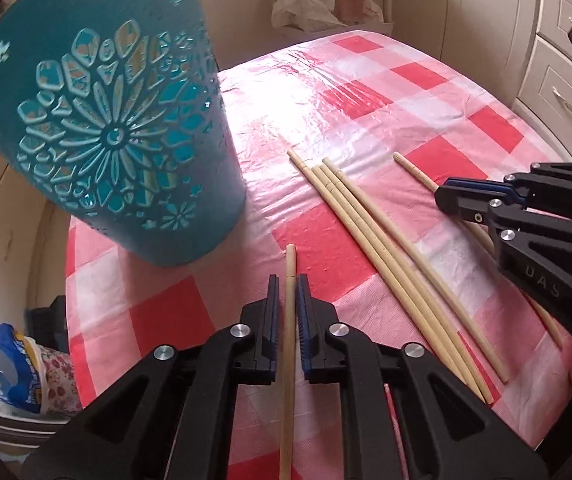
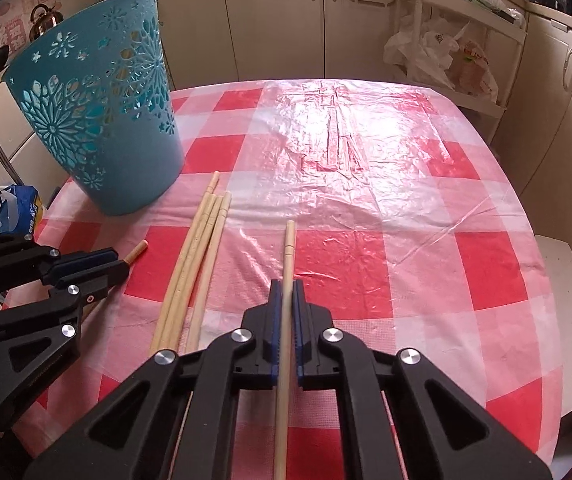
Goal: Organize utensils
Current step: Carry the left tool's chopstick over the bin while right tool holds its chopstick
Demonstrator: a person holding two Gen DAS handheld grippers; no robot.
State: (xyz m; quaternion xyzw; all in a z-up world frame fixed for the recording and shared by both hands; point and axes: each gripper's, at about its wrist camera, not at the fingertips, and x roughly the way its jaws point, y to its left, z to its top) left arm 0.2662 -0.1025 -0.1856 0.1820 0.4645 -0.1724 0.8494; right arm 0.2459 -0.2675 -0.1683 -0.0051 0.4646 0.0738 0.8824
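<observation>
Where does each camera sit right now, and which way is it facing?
Left wrist: rides on the left tongs, looking down along them at the chopstick they grip, the teal basket ahead; the right tongs show at right.
Right wrist: rides on the right tongs, looking across the checked tablecloth toward cabinets; they grip another chopstick; the left tongs show at left.
Shared: basket, tablecloth, four loose chopsticks, and the other hand's tongs.

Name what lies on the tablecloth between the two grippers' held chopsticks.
A bundle of four loose chopsticks, side by side on the checked tablecloth, lies between the left gripper and right gripper. The right wrist view shows it best.
</observation>
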